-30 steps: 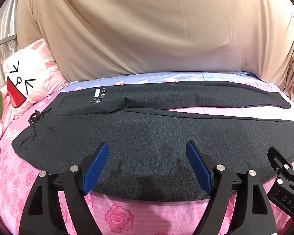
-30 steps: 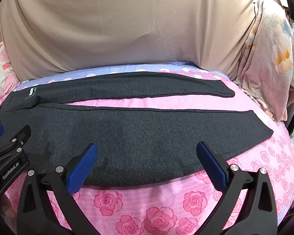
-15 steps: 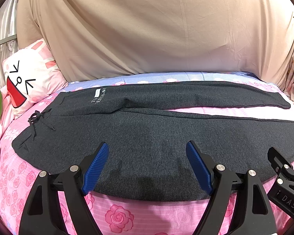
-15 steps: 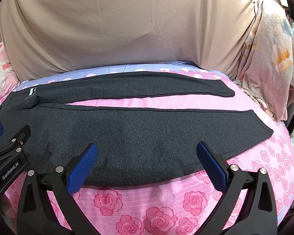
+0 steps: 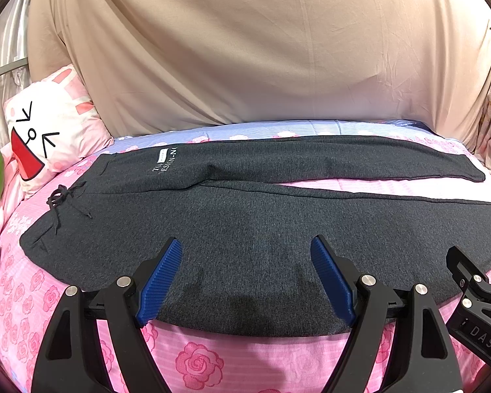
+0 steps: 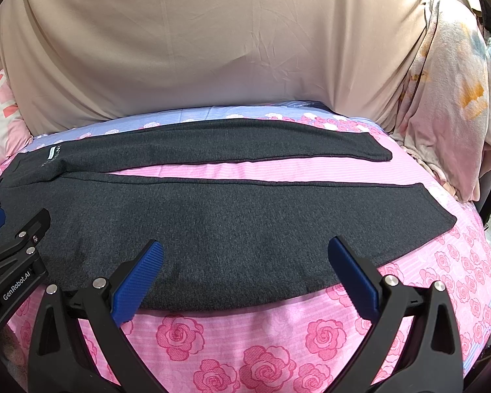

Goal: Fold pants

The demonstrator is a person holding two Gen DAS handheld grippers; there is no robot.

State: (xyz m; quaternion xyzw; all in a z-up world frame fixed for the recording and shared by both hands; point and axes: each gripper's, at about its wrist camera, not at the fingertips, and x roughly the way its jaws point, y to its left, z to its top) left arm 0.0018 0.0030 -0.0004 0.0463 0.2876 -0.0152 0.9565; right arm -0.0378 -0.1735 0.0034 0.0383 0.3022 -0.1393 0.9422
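Dark grey sweatpants (image 5: 245, 229) lie flat across the rose-print bedsheet (image 5: 199, 363), waistband and drawstring (image 5: 60, 198) at the frame's left, legs splayed toward the right. The left claw (image 5: 245, 278) hangs wide open over the near leg's lower edge, gripping nothing. At lower centre of the right view, the right claw (image 6: 245, 278) is likewise open above that edge.
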